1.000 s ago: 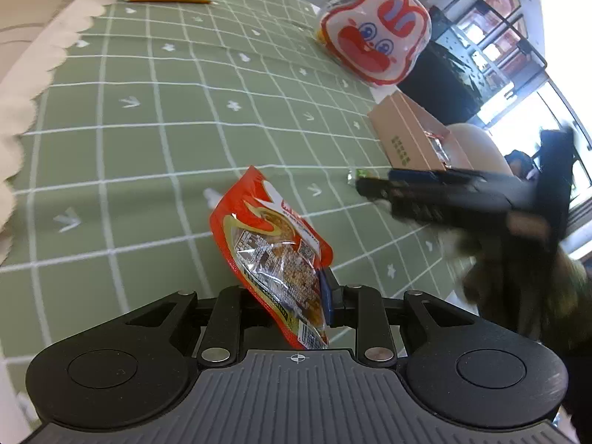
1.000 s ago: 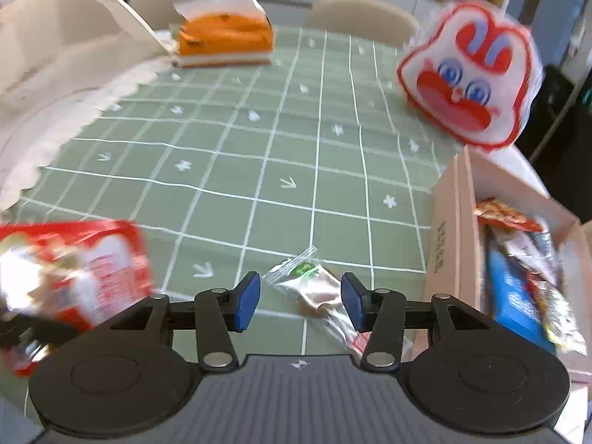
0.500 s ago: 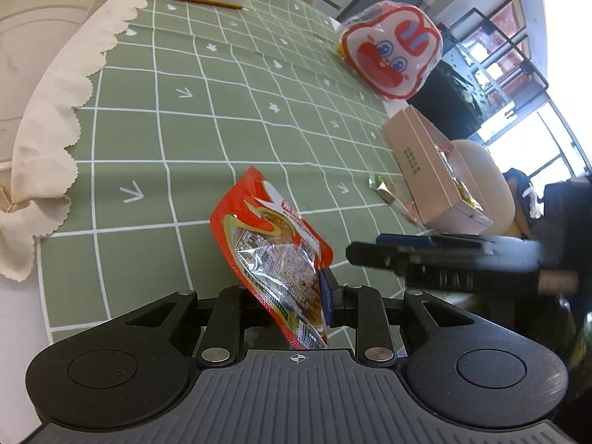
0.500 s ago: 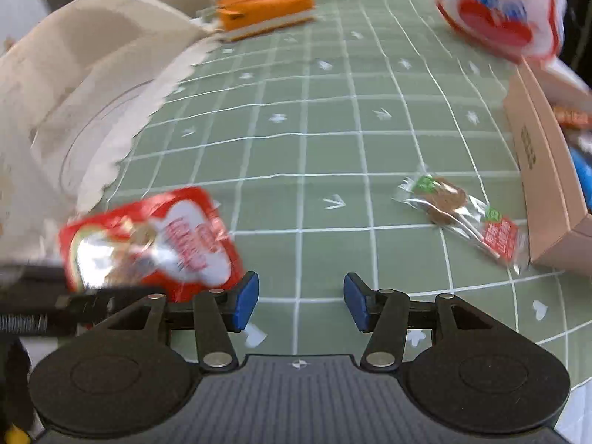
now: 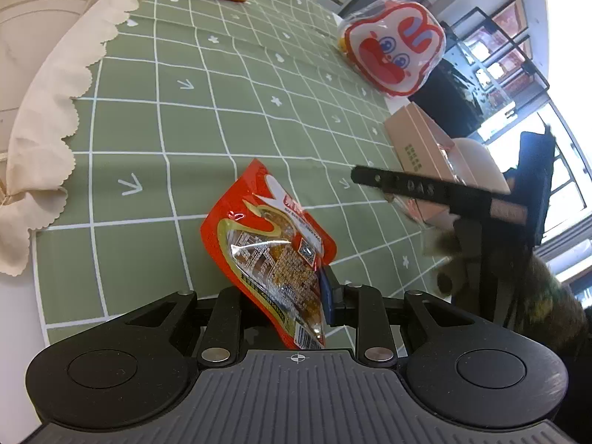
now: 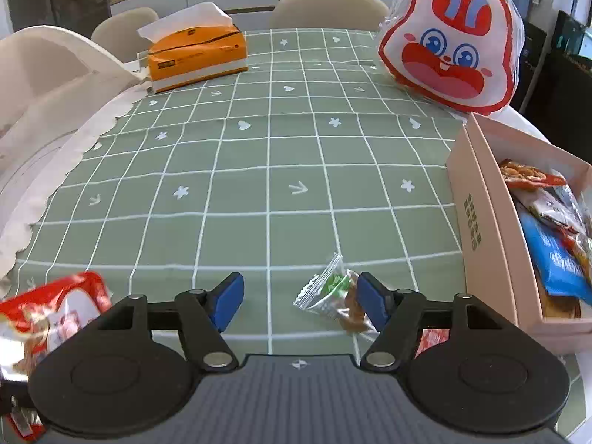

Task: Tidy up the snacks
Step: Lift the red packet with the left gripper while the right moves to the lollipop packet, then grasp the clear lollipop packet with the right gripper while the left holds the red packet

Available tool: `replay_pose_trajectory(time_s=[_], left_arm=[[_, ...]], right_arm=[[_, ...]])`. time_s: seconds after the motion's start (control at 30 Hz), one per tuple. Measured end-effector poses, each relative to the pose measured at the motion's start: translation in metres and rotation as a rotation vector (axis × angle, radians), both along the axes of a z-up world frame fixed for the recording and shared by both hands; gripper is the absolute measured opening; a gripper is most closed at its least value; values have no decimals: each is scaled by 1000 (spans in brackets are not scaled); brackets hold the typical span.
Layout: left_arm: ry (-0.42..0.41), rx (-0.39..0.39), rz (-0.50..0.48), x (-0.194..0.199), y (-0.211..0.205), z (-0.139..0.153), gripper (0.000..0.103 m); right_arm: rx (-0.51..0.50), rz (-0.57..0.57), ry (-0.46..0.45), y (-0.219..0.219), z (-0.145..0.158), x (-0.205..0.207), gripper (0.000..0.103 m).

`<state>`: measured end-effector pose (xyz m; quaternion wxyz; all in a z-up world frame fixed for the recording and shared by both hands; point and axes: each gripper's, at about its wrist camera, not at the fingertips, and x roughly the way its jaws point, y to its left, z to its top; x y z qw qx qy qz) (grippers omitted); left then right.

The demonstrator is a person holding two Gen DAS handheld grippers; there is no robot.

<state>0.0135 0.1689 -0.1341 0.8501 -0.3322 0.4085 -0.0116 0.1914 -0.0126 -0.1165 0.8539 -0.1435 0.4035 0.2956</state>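
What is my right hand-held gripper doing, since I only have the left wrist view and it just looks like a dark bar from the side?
Observer: The right hand-held gripper is open, and its right blue pad is beside a small clear-wrapped snack lying on the green checked tablecloth.
Operator: Anything in the pink box?
Observer: Yes, the pink cardboard box already holds several packets, among them a blue packet.
Operator: Is the left one visible from there?
Observer: Only its load: the red snack pouch shows at the lower left of the right wrist view. The left hand-held gripper is shut on it.
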Motion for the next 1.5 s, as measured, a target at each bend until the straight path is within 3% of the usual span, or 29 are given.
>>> replay_pose_trajectory(time_s=[0.1, 0.17, 0.2, 0.27, 0.4, 0.53, 0.63, 0.7, 0.77, 0.87, 1.0, 1.13, 1.23, 1.3, 1.43, 1.5], left_arm=[[2, -1, -1, 1, 0, 0, 27], [5, -6, -2, 2, 1, -1, 27], [7, -8, -4, 2, 1, -1, 27], [9, -8, -4, 3, 1, -1, 27], [14, -6, -6, 4, -1, -2, 28], [25, -2, -11, 6, -3, -3, 28], [37, 9, -12, 6, -6, -1, 28], [42, 21, -16, 7, -7, 1, 28], [41, 22, -12, 6, -7, 1, 28], [34, 5, 2, 6, -5, 0, 28], [38, 16, -9, 8, -8, 1, 28], [43, 38, -24, 8, -14, 4, 26], [50, 35, -49, 11, -20, 2, 25], [51, 33, -58, 13, -22, 0, 24], [53, 32, -59, 12, -23, 0, 24], [54, 36, -58, 11, -23, 1, 24]], right_arm=[[46, 7, 30, -14, 0, -20, 70], [103, 35, 162, -25, -5, -31, 70], [126, 38, 165, -31, -3, -39, 69], [124, 69, 106, -40, 4, -55, 69], [67, 54, -119, -51, 13, -59, 69], [13, 78, -162, -33, 8, -20, 70], [-25, 69, -68, -14, -5, 17, 70], [13, 20, 36, -19, -11, 27, 71], [90, 11, 87, -33, -11, 14, 72], [136, 100, 127, -49, -12, -25, 72], [13, 201, 8, -54, -13, -62, 72], [31, 148, -87, -82, 3, -79, 72], [52, 104, -57, -99, 3, -82, 72], [5, 145, -89, -105, -1, -88, 72], [-148, 185, -251, -105, -9, -92, 72], [-144, 181, -232, -104, -12, -85, 72]])
